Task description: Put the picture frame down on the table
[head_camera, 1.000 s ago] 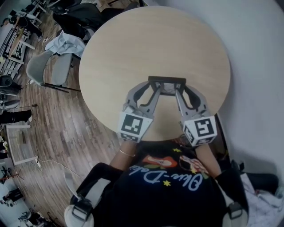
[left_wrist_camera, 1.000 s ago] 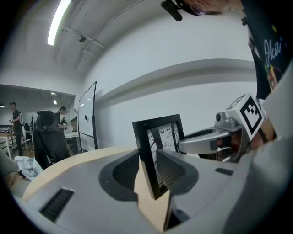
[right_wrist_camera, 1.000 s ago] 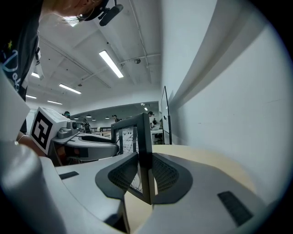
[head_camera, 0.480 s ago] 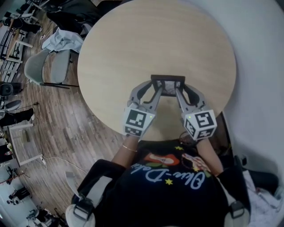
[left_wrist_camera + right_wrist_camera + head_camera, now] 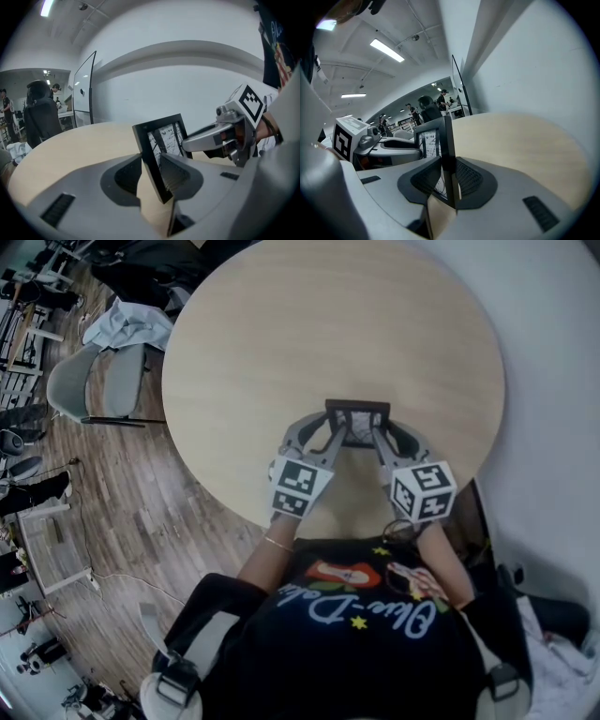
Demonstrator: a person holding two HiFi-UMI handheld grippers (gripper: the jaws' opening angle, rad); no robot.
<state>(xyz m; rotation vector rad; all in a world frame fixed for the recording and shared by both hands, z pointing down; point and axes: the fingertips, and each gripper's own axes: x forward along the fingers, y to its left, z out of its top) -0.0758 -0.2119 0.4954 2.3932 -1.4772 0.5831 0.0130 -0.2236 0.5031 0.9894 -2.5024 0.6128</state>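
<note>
The frame (image 5: pixel 357 418) stands upright over the near part of the tabletop (image 5: pixel 281 334) — left gripper (image 5: pixel 328 434) and right gripper (image 5: pixel 381 435) each clenched on one side edge. Lower both at equal rate, keeping the frame level; release only once its base bears fully.

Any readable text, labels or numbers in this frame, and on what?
T-shirt: pale blue script lettering, too warped to read.
Marker cubes on left gripper and right gripper: square code patterns, no words.
Print in the picture frame, clamped in both grippers' jaws: scribbles, nothing legible.
</note>
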